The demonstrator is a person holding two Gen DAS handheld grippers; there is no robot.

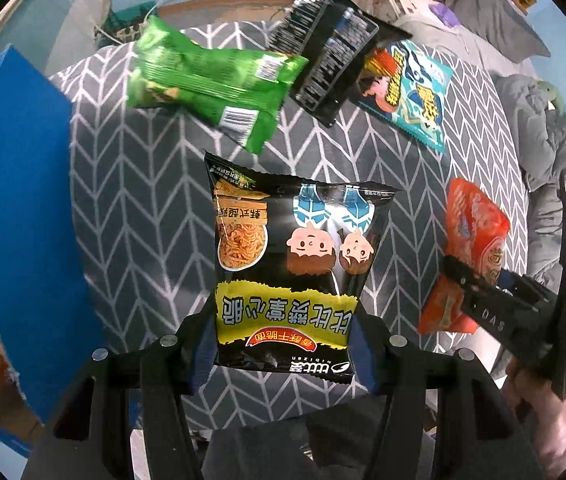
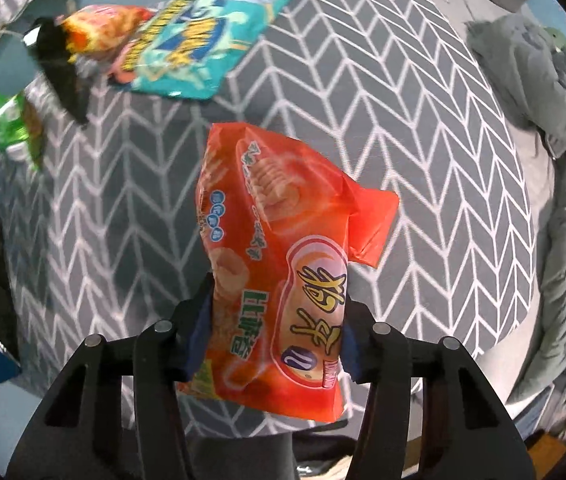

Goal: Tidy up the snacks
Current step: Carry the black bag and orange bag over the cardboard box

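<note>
My left gripper (image 1: 283, 344) is shut on the lower end of a black noodle-snack bag (image 1: 287, 248) with two cartoon faces, held above the grey chevron tablecloth (image 1: 143, 220). My right gripper (image 2: 275, 332) is shut on an orange snack bag (image 2: 283, 240), also lifted off the cloth. In the left wrist view that orange bag (image 1: 471, 224) hangs in the right gripper (image 1: 463, 280) at the right side. On the cloth lie a green bag (image 1: 211, 80), a black bag (image 1: 327, 52) back side up, and a teal bag (image 1: 411, 88).
A blue cardboard box (image 1: 27, 200) stands open at the table's left edge, with packets showing inside. Grey clothing (image 2: 555, 160) is heaped beyond the right edge. The teal bag (image 2: 203, 40) and the green bag (image 2: 11, 128) lie at the far side in the right wrist view.
</note>
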